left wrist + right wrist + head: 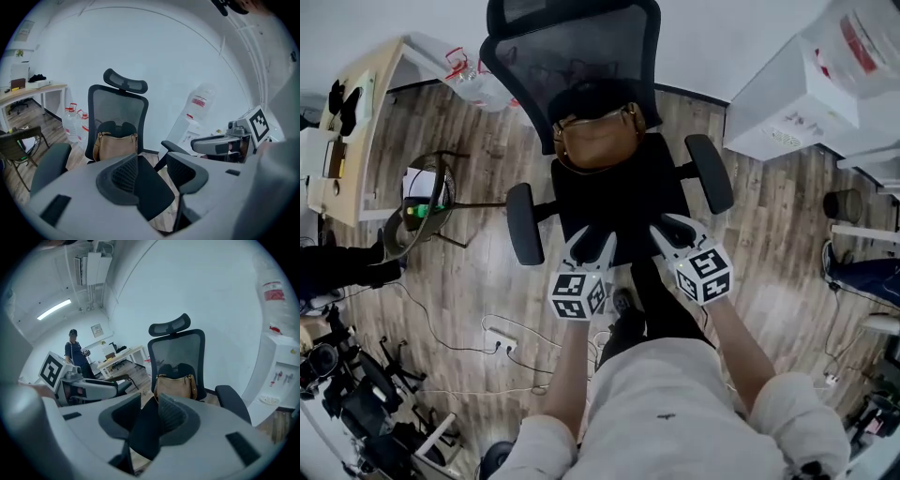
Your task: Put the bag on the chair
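left tool (pixel 592 249) and right tool (pixel 677 234) both spread and empty; tan bag (pixel 598 141) upright on black chair (pixel 628 202) seat

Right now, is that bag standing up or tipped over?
Upright: the bag sits on the chair seat against the backrest, its top edge uppermost.

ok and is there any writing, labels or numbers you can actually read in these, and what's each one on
Nothing here reads as legible text.
Red label on the water bottle: print blurred, unreadable.
Dark marks on the white dispenser: too small to read.
Small sign on the wall: too small to read.
Left cube and right cube: black-and-white square patterns only, no words or numbers.
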